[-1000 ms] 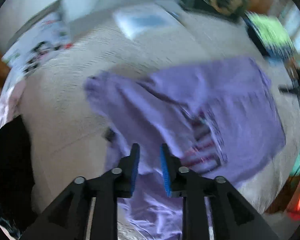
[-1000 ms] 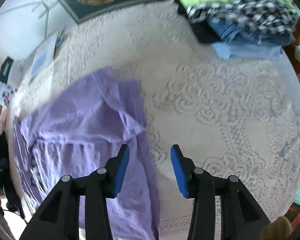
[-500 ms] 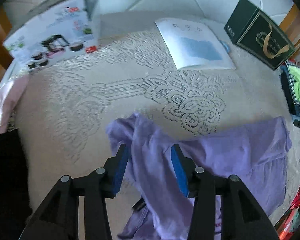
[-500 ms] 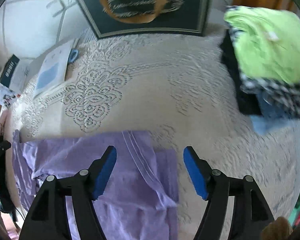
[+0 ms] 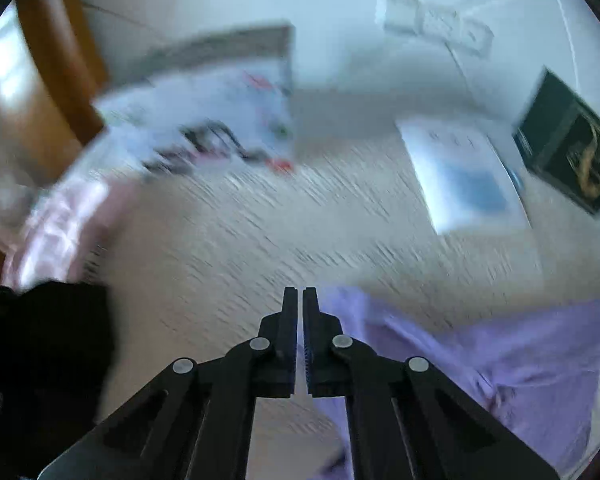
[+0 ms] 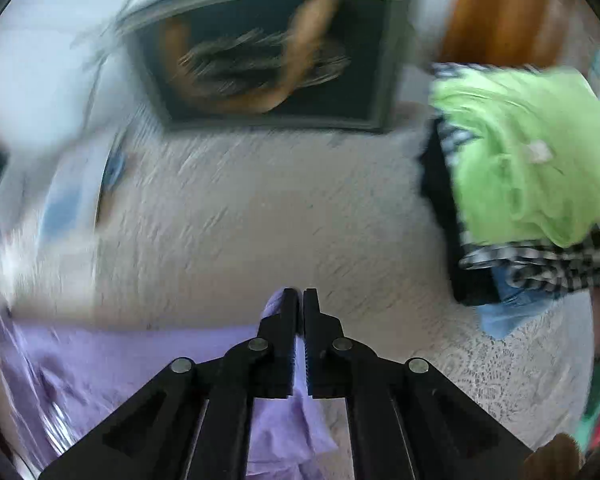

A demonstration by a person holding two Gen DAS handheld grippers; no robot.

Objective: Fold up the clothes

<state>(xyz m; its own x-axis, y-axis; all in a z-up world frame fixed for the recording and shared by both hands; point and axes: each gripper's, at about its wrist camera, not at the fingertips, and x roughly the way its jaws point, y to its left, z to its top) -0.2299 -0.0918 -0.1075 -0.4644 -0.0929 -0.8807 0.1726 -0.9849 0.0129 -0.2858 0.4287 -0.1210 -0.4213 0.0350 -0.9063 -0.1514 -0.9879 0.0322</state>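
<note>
— Since half a second ago: both grippers, then open, have closed on the purple shirt [image 5: 500, 352]; left gripper [image 5: 299, 300] and right gripper [image 6: 300, 300] each pinch a corner.

— Handling?

— Probably light, limp; hold by corners. It lies on the lace bedspread [image 6: 260, 208]. Nearby: clothes pile [image 6: 520, 168], dark box [image 6: 268, 56].
</note>
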